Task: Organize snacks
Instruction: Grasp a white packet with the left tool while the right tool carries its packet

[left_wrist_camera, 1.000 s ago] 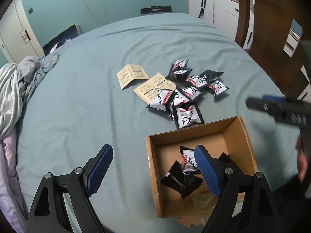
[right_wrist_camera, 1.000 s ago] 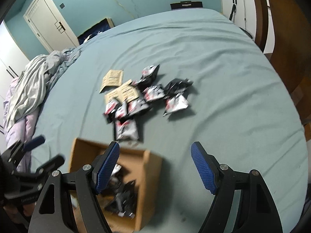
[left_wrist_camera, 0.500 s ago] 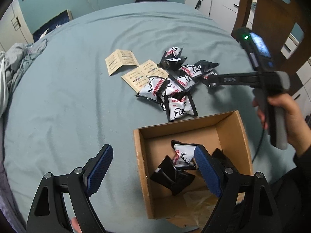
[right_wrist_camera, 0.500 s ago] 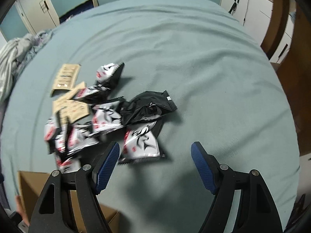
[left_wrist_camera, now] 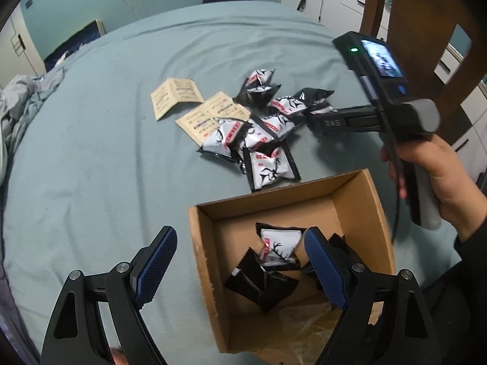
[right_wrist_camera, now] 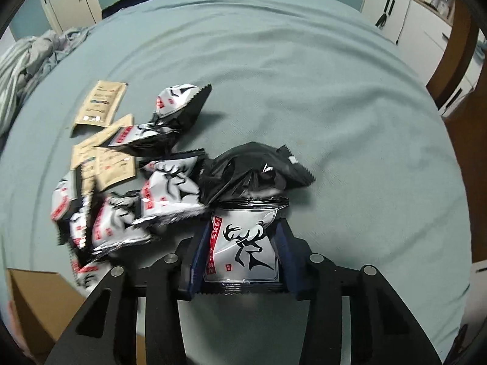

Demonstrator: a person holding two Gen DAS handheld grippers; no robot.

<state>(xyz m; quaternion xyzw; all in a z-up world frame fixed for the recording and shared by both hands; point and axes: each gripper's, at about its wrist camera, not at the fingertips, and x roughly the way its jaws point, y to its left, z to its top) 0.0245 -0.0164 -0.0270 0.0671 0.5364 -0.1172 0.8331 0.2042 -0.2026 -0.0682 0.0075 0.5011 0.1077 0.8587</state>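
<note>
A pile of black-and-white deer-print snack packets (left_wrist_camera: pixel 268 133) lies on the teal sheet, beyond an open cardboard box (left_wrist_camera: pixel 359 200) that holds a few packets (left_wrist_camera: pixel 277 249). My left gripper (left_wrist_camera: pixel 239 240) hangs open above the box's left wall with nothing between its fingers. My right gripper (right_wrist_camera: pixel 243 231) is down at the pile's right edge. Its jaws are closing, and the blue pads press both sides of one deer-print packet (right_wrist_camera: pixel 243 252). A black packet (right_wrist_camera: pixel 258 170) lies just beyond it. In the left wrist view the right gripper (left_wrist_camera: pixel 316 115) reaches into the pile from the right.
Beige sachets (left_wrist_camera: pixel 176 97) lie at the pile's left side. Crumpled clothes (right_wrist_camera: pixel 27 57) sit at the sheet's far left. A wooden chair (left_wrist_camera: pixel 426 30) and white cabinets (right_wrist_camera: pixel 420 21) stand on the right. A hand (left_wrist_camera: pixel 441 176) holds the right gripper's handle beside the box.
The right gripper swung from above the box over to the pile, dropped, and its jaws came in onto a deer-print packet. The left gripper stayed open over the box.
</note>
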